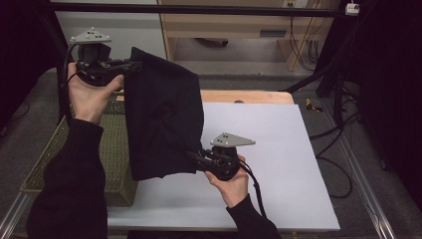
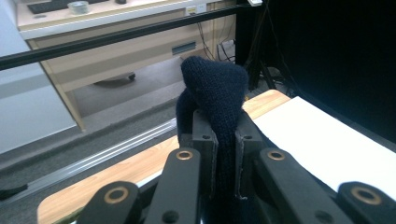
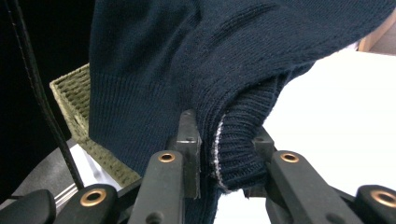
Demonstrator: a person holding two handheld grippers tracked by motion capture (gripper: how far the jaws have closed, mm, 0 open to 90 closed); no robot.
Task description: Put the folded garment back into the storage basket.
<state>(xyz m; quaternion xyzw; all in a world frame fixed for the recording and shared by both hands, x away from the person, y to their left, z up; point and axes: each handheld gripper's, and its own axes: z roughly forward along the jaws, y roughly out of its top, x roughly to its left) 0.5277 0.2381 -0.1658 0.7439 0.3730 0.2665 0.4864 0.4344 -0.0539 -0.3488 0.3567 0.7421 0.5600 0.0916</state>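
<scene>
We see a broad white surface [image 1: 278,164] laid over a wooden top, and on its left side an olive woven basket [image 1: 112,164] that sits partly over the edge. What we can see of the inside of the basket, near its far rim, looks bare; the rest of the interior is hidden behind the hanging cloth and the person's left sleeve, so we cannot tell whether anything lies deeper in it.

Next in size is the dark navy knitted garment [image 1: 161,114], which hangs in the air between the two tools, clear of the white surface. In the high view it drapes in front of the basket's right side and over the left part of the white sheet.

Our left hand-held gripper [image 1: 130,64] is raised high at the upper left, above the far end of the basket. In the left gripper view its jaws are clamped on a bunched fold of the garment [image 2: 219,93], which bulges up above them.

Our right hand-held gripper [image 1: 195,158] sits lower, near the middle of the surface. In the right gripper view its jaws are closed on the ribbed hem of the garment [image 3: 233,60], with the basket [image 3: 77,100] just behind the cloth.
</scene>
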